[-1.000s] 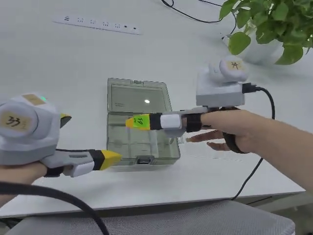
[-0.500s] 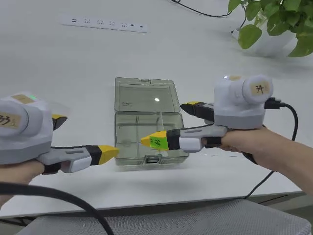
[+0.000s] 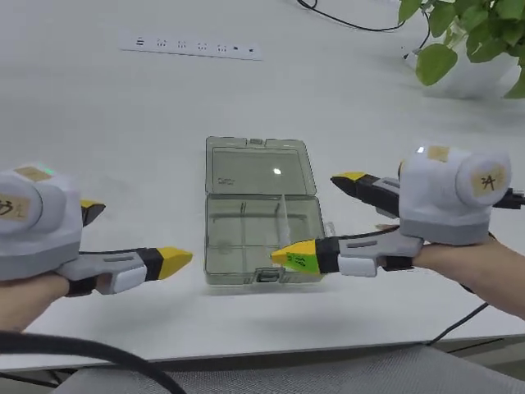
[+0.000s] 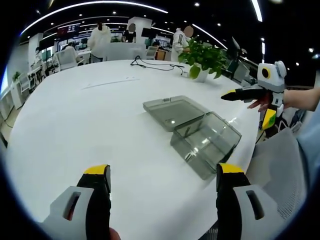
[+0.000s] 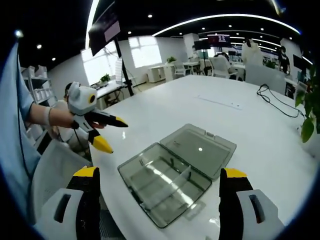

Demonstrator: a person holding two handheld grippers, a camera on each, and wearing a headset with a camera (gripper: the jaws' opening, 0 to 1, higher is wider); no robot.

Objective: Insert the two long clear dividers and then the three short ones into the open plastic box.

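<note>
The smoky clear box (image 3: 246, 246) lies open on the white counter (image 3: 123, 123), its lid (image 3: 259, 167) flat behind and clear dividers (image 3: 281, 215) standing inside. The left claw (image 4: 163, 171) and right claw (image 5: 160, 173) both gape wide, holding nothing.

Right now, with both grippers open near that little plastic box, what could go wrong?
The right gripper holds its lower jaw tip close to the front corner of the plastic box; a stray move could knock the box askew. The box also sits near the front edge of the table, so a harder shove might push it off.
</note>
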